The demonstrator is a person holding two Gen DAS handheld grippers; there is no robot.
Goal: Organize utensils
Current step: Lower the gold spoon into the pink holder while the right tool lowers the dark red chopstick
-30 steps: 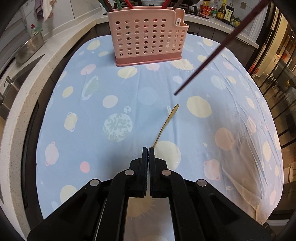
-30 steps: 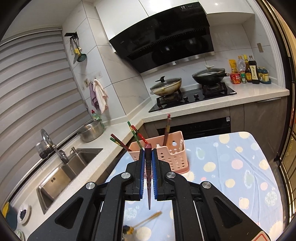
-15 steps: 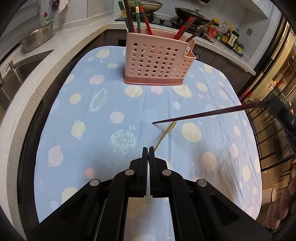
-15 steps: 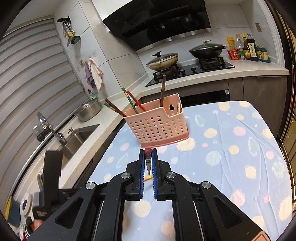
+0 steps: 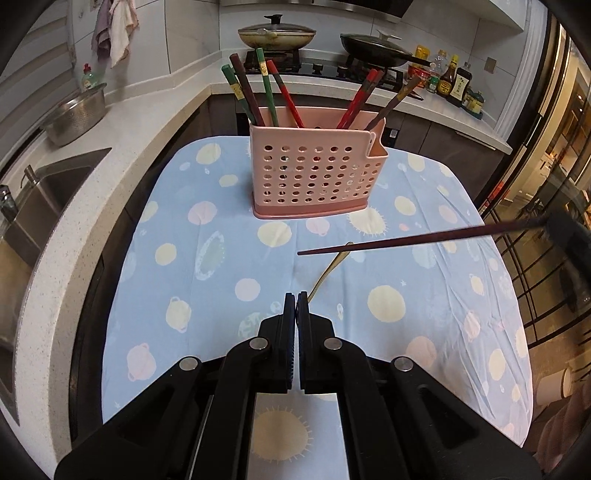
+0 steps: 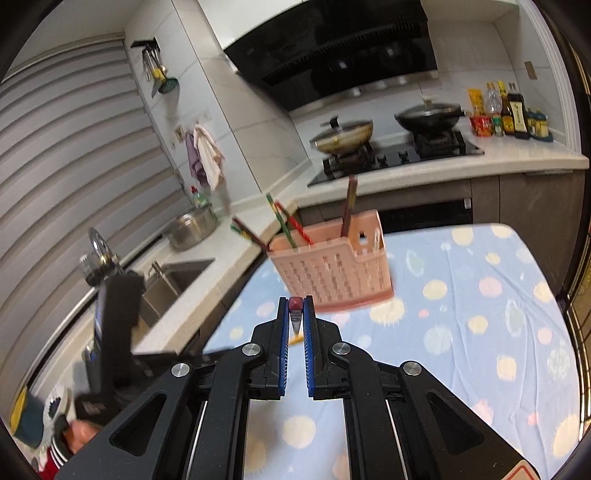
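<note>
While the right gripper (image 6: 295,304) clamps 1 chopstick (image 5: 421,240) level at mid-right, likely lining it up for the basket (image 5: 314,173) at upper centre, the left gripper (image 5: 296,301) waits pressed together, empty, over the spoon (image 5: 328,267).

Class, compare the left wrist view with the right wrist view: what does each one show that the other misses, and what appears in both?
Only the left wrist view shows the dark chopstick at full length, held out level above the tablecloth, and the long handle of the gold utensil lying on the cloth.

Only the right wrist view shows the right tool gripping that chopstick's end, the range hood and the faucet.

Both show the pink utensil basket holding chopsticks, the tablecloth and the two pans on the stove.
</note>
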